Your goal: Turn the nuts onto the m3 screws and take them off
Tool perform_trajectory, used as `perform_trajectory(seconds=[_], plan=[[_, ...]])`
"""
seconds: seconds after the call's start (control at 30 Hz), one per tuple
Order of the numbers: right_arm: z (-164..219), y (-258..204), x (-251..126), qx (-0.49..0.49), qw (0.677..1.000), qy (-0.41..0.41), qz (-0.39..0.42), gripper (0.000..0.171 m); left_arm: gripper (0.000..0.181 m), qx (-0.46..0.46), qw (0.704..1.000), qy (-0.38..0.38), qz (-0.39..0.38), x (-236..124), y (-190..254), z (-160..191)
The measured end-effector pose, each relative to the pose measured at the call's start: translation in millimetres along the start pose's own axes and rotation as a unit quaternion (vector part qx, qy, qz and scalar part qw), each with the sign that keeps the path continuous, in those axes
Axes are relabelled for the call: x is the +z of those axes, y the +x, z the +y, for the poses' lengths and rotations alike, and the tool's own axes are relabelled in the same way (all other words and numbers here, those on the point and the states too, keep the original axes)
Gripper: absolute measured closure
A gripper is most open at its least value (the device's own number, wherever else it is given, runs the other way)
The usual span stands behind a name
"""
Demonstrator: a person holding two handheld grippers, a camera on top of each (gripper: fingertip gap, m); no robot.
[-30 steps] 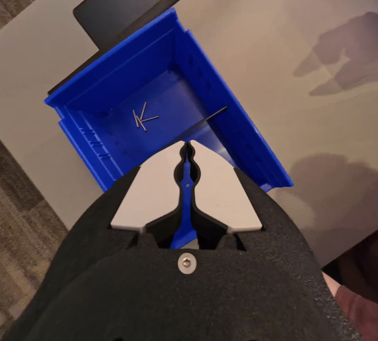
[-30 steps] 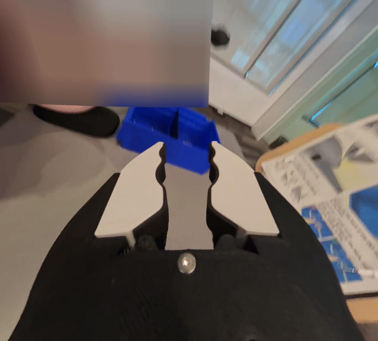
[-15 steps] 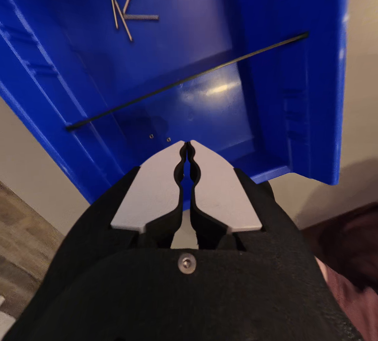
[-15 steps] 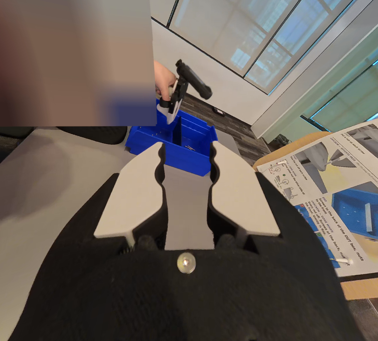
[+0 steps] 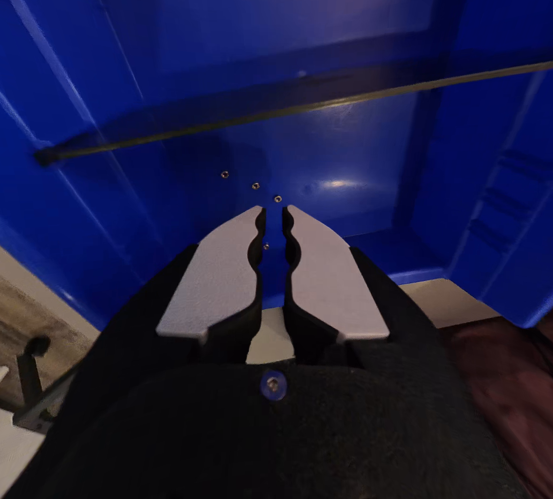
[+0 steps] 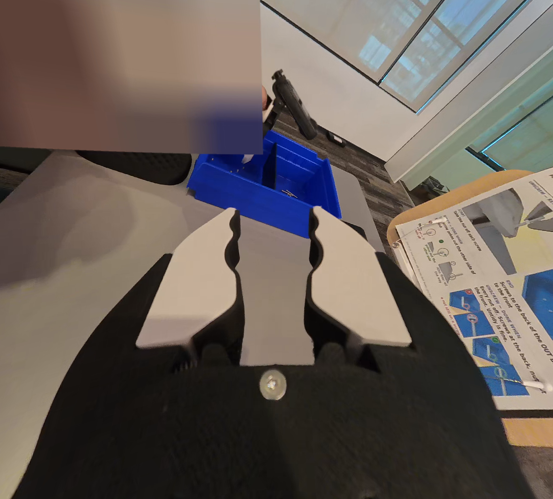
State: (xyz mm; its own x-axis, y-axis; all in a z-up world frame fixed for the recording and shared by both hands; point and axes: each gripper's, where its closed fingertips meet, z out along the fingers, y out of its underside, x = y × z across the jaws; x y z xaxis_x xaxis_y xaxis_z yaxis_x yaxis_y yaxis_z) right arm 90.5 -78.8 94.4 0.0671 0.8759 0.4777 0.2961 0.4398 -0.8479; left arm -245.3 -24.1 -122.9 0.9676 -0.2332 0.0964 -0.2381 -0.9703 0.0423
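Note:
The blue bin (image 5: 493, 36) fills the left wrist view, split by a thin black divider (image 5: 299, 106). Several small metal nuts (image 5: 255, 185) lie on the floor of its near compartment. My left gripper (image 5: 273, 209) hangs just above them, open by a narrow gap and empty. One nut (image 5: 266, 246) shows through that gap and another (image 5: 278, 199) lies just past the tips. In the right wrist view, thin screws (image 6: 289, 194) lie in the bin's (image 6: 269, 209) other compartment. My right gripper (image 6: 274, 212) is open and empty, over the grey table short of the bin.
A printed instruction sheet (image 6: 478, 275) lies on a wooden board to the right of the right gripper. The bin stands on a grey table (image 6: 89, 245). The left gripper's black handle (image 6: 294, 109) rises above the bin. Windows and a carpeted floor lie behind. The grippers' ends are close to 40 cm from one another.
My left gripper has dropped down into the bin's near compartment, close over the nuts, and its jaws have parted from shut to slightly open. The right gripper has stayed open and almost still.

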Motion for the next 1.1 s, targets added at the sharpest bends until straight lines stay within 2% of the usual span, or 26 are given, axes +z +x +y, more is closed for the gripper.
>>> perform_trajectory(seconds=[0.2, 1.1], plan=[[-4.7, -0.5, -6.0, -0.007, 1.000, 0.003, 0.002, 0.126, 0.168, -0.037, 0.998, -0.032, -0.030, 16.7, -13.2, -1.1], [-5.2, -9.5, -7.9, -0.020, 1.000, -0.007, -0.020, 0.126, 0.172, 0.025, 0.999, -0.016, -0.026, 24.7, -10.2, -5.0]])
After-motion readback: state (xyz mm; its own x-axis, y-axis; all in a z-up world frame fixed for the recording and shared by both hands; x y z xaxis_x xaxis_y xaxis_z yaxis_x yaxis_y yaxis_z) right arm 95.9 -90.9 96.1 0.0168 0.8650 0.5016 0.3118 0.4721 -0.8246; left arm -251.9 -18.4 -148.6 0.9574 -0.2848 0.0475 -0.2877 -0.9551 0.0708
